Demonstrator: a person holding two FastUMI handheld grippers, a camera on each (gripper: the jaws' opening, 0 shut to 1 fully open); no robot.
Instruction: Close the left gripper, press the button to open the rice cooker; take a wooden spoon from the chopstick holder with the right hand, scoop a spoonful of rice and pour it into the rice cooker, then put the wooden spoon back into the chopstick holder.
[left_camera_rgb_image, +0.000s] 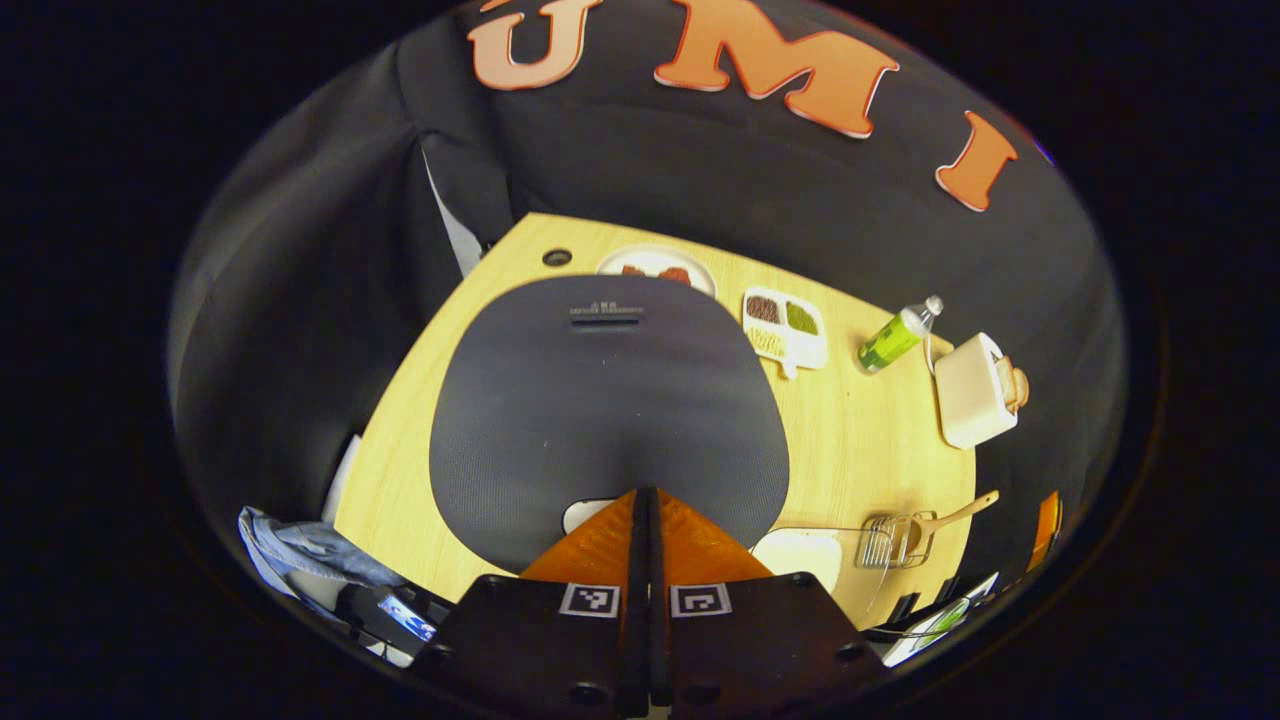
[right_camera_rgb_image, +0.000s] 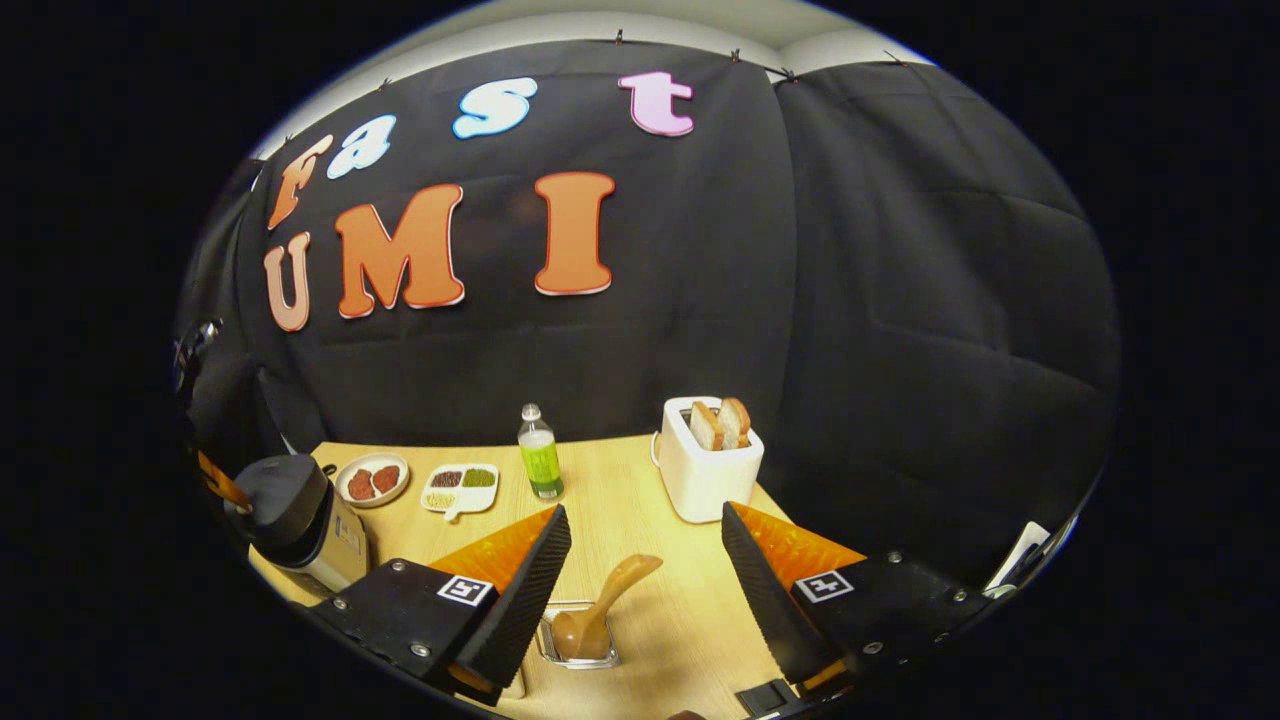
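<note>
In the left gripper view the left gripper (left_camera_rgb_image: 645, 500) has its two fingers pressed together, tips directly over the near edge of the rice cooker (left_camera_rgb_image: 608, 400), whose dark lid is down; whether the tips touch the lid cannot be told. To the right of them, near the bench's (left_camera_rgb_image: 860, 440) front edge, a wire chopstick holder (left_camera_rgb_image: 893, 540) carries the wooden spoon (left_camera_rgb_image: 950, 518), its handle slanting out toward the right edge. In the right gripper view the right gripper (right_camera_rgb_image: 645, 560) is spread wide and holds nothing; the wooden spoon stands between its fingers and below them, leaning in the chopstick holder (right_camera_rgb_image: 578, 635) close to the front edge, not touched by either finger. The rice cooker sits at the left edge of the bench, well apart from the holder. Farther back lie a round plate (right_camera_rgb_image: 371, 479) with two reddish pieces and a divided tray (right_camera_rgb_image: 460, 487) of dark and green fillings, then a green bottle (right_camera_rgb_image: 540, 454). A white toaster (right_camera_rgb_image: 706, 463) with two slices stands toward the far right corner.
</note>
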